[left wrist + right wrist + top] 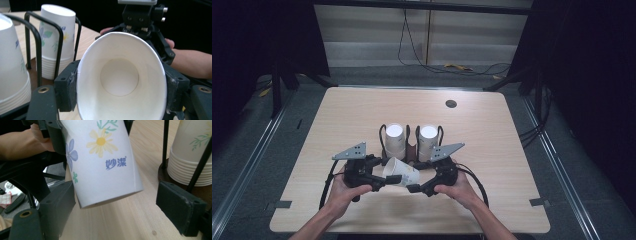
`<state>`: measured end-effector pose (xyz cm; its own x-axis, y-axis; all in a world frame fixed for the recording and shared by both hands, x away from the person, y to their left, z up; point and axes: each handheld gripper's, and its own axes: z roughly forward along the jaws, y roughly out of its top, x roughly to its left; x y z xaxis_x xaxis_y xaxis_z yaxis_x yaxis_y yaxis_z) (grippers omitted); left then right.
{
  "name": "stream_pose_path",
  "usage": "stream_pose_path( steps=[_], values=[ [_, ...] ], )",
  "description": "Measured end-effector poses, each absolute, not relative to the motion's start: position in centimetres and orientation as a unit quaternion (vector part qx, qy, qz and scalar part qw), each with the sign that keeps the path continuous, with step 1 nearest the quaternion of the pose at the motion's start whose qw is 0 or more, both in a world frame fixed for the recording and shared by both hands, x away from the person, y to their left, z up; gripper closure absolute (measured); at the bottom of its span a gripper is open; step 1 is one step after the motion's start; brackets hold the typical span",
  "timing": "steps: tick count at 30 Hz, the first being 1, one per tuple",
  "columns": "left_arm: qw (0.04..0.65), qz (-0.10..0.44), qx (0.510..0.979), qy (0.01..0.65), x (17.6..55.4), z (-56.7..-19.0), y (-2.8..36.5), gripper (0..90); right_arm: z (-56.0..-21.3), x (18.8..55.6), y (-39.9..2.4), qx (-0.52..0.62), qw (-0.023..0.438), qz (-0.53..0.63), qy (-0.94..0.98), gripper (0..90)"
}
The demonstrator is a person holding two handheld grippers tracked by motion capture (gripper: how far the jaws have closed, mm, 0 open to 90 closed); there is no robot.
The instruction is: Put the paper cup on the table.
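Between racks' cup stacks (395, 141): empty cup (402, 171)

Black tongs (377, 181), grey triangular plates (349, 151)

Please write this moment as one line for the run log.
left tongs: shut on cup | right tongs: open beside cup base | stacks in rack

A white paper cup (120, 77), mouth toward the camera, is clamped at its rim by the left hand-held gripper (121, 87), with two cup stacks (56, 42) in a black wire holder (37, 47) at left.
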<state>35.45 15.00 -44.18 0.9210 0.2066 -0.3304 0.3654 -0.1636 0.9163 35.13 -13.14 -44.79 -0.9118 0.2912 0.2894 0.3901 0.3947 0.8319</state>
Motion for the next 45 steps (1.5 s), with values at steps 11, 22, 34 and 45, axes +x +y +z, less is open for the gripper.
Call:
stream_pose_path(
  steps=[11,22,34,45],
  values=[
    [0.611,-0.040,0.762,0.212,36.0,-43.7,16.7,28.6,-44.9,35.2,-13.9,-0.220,0.034,-0.509,-0.832,15.5],
    [0.593,-0.018,0.770,0.234,36.1,-43.9,17.5,28.6,-44.7,35.0,-14.5,-0.235,0.018,-0.505,-0.830,16.3],
    [0.582,0.004,0.776,0.245,36.2,-43.4,18.9,28.4,-44.0,34.3,-15.6,-0.260,-0.015,-0.500,-0.826,16.8],
    [0.567,0.018,0.779,0.268,36.6,-43.3,19.9,28.4,-43.8,33.9,-17.8,-0.291,-0.042,-0.499,-0.815,15.4]
  ],
)
